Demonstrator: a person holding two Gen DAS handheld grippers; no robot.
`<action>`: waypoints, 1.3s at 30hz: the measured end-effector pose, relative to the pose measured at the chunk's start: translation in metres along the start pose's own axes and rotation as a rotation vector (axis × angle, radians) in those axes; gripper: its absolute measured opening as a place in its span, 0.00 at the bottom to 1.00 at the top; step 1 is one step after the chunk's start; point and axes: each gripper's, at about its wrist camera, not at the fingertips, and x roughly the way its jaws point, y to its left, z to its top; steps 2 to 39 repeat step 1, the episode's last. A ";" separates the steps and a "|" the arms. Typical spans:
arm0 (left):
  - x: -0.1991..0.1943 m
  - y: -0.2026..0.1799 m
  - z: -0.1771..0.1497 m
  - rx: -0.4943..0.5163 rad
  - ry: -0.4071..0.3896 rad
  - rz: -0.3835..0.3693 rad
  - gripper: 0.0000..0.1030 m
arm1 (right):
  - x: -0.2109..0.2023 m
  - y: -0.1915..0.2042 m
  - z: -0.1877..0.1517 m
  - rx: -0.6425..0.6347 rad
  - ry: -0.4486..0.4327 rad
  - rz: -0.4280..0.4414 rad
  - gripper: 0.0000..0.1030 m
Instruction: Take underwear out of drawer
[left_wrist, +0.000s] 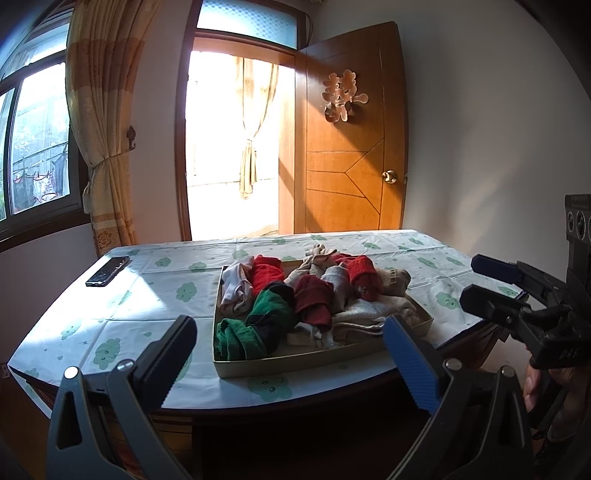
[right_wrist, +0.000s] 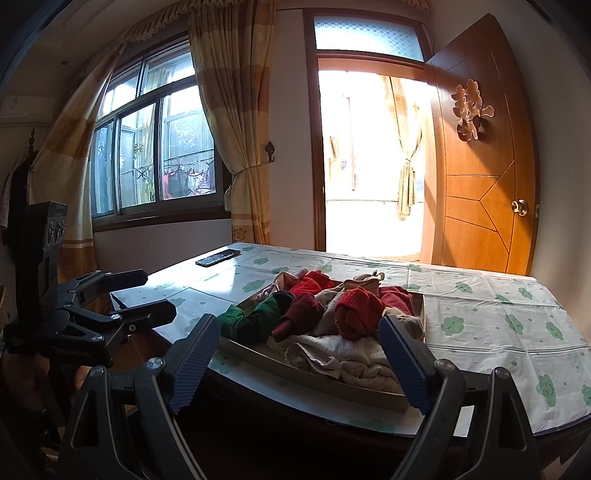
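Note:
A shallow beige drawer (left_wrist: 295, 360) (right_wrist: 314, 376) lies on the table, heaped with folded underwear and socks: red pieces (left_wrist: 266, 273) (right_wrist: 358, 310), a green one (left_wrist: 266, 314) (right_wrist: 258, 317), white and beige ones (left_wrist: 369, 314) (right_wrist: 332, 350). My left gripper (left_wrist: 289, 325) (right_wrist: 157, 291) hovers open just short of the drawer's near edge, nothing between its fingers. My right gripper (right_wrist: 299, 323) (left_wrist: 474, 278) is also open and empty, off the drawer's right corner. Neither touches the clothes.
The table (left_wrist: 147, 295) (right_wrist: 480, 314) wears a white cloth with green cloud prints. A dark phone (left_wrist: 108, 270) (right_wrist: 218, 257) lies at its far left corner. Behind are a curtained window (right_wrist: 159, 147) and an open wooden door (left_wrist: 351, 147) (right_wrist: 480, 166).

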 end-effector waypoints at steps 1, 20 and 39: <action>0.001 0.000 0.000 -0.001 0.002 0.004 1.00 | 0.000 0.000 -0.001 0.000 0.002 0.001 0.87; 0.001 0.000 0.000 -0.001 0.002 0.004 1.00 | 0.000 0.000 -0.001 0.000 0.002 0.001 0.87; 0.001 0.000 0.000 -0.001 0.002 0.004 1.00 | 0.000 0.000 -0.001 0.000 0.002 0.001 0.87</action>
